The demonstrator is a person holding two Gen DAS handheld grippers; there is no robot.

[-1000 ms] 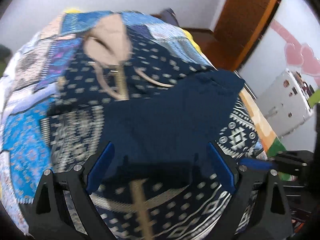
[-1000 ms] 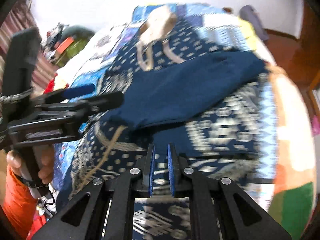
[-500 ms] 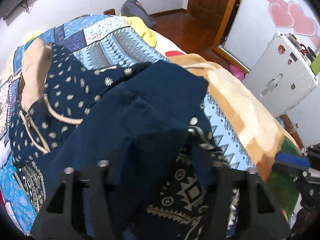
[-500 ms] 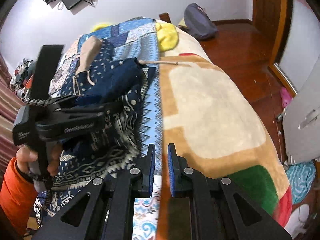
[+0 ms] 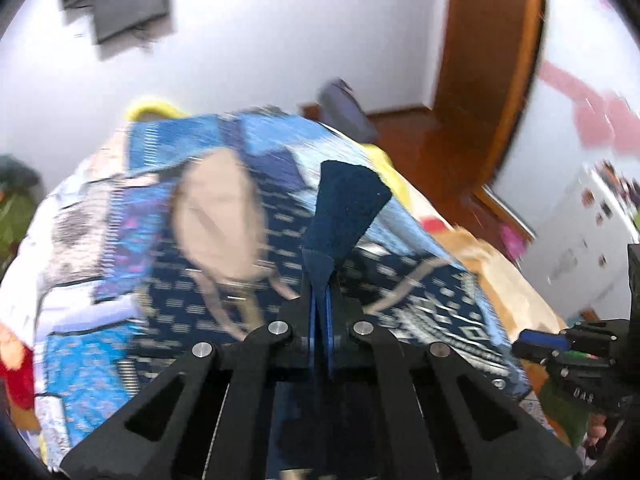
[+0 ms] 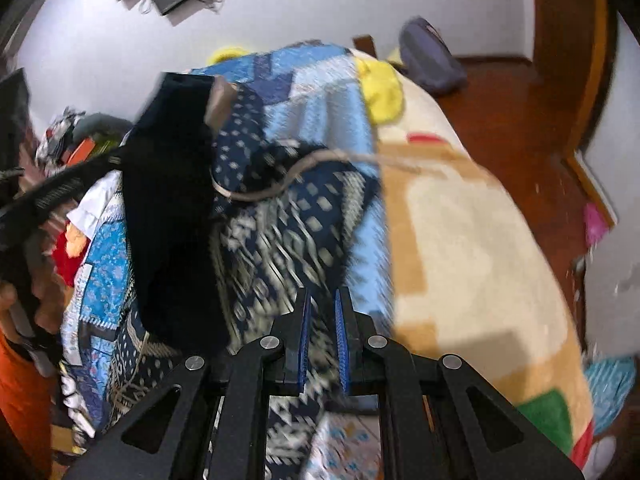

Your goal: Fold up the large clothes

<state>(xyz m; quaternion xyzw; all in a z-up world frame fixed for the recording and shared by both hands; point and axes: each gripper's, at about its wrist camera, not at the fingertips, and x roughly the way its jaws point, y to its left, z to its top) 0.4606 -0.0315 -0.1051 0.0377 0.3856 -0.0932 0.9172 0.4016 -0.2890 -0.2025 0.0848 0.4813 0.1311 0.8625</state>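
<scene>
A plain navy garment (image 5: 344, 204) is pinched in my left gripper (image 5: 320, 300), which is shut on it; a flap stands up above the blue pads. In the right wrist view the same garment (image 6: 172, 208) hangs down from the left gripper over the bed's left side. A navy patterned hooded garment with a beige hood lining (image 5: 216, 208) and drawstrings lies spread on the bed (image 6: 280, 216). My right gripper (image 6: 322, 320) is nearly shut with a narrow gap, holding nothing, above the patterned garment.
The bed carries a blue patchwork quilt (image 5: 80, 360) and a beige blanket (image 6: 472, 248). A white cabinet (image 5: 580, 240) stands right. A wooden door (image 5: 492, 60) and red-brown floor are beyond. A grey bag (image 6: 432, 60) lies on the floor.
My left gripper closed on the navy garment and lifted it off the bed. The right gripper stayed nearly shut and empty, swinging over the bed.
</scene>
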